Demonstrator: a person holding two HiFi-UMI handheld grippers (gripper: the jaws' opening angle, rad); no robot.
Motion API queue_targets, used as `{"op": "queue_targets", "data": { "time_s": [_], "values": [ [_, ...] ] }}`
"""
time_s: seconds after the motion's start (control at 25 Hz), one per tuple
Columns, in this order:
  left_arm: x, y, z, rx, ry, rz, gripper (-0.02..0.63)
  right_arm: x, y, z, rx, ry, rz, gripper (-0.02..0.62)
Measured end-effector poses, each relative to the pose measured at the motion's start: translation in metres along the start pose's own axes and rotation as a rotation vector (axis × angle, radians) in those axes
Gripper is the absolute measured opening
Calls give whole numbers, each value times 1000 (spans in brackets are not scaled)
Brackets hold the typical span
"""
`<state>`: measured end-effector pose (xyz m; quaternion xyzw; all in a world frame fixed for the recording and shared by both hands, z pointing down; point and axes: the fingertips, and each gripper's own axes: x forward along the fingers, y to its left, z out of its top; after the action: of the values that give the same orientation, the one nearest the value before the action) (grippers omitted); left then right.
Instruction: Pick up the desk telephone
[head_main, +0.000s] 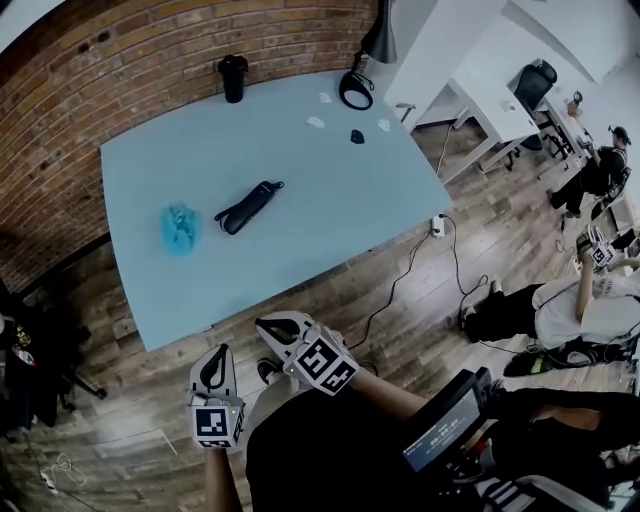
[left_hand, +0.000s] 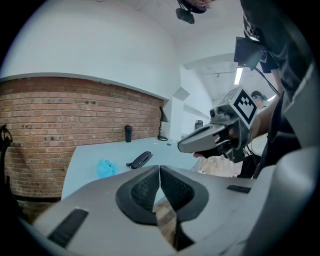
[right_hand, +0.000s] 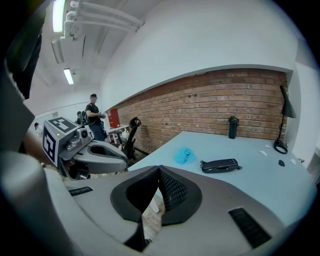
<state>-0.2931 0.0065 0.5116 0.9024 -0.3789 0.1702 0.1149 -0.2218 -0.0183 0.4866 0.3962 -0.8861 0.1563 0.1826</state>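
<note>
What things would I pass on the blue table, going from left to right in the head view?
Blue crumpled thing → desk telephone → small white scraps → lamp's ring base. The black bottle stands farther back, in line with the telephone, so its place in the order is unclear.

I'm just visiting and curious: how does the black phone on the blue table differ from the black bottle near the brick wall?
The phone lies flat near the middle of the table; the bottle stands upright at its far edge. The phone is long and low; the bottle is a short cylinder. Both are black and rest on the table.
</note>
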Motion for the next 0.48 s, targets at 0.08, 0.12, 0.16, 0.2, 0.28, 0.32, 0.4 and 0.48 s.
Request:
{"op": "queue_targets", "data": {
  "time_s": [0.08,0.12,0.16,0.2,0.28,0.32,0.4,0.48],
  "values": [
    [15,-1,9,-2,6,-2,15,6,-19,7,22,-13,-1,5],
    [24,-4,15,-4,11,-10,15,8,-29,11,34,-20,-1,5],
    [33,-6,20,0,16,-17,15,10,-39,14,42,-24,0,5],
    [42,-7,26,8,20,-22,15,12,-49,16,45,-27,-2,5],
    [60,-9,35,25,25,-24,15,13,-67,20,53,-34,-8,5],
    [69,-9,41,30,19,-21,15,13,-77,21,59,-39,-9,5],
    [87,-8,56,42,-10,-7,15,12,-95,23,70,-47,-12,5],
    [103,-11,65,51,-17,-10,15,11,-113,22,83,-51,-19,5]
  ]
}}
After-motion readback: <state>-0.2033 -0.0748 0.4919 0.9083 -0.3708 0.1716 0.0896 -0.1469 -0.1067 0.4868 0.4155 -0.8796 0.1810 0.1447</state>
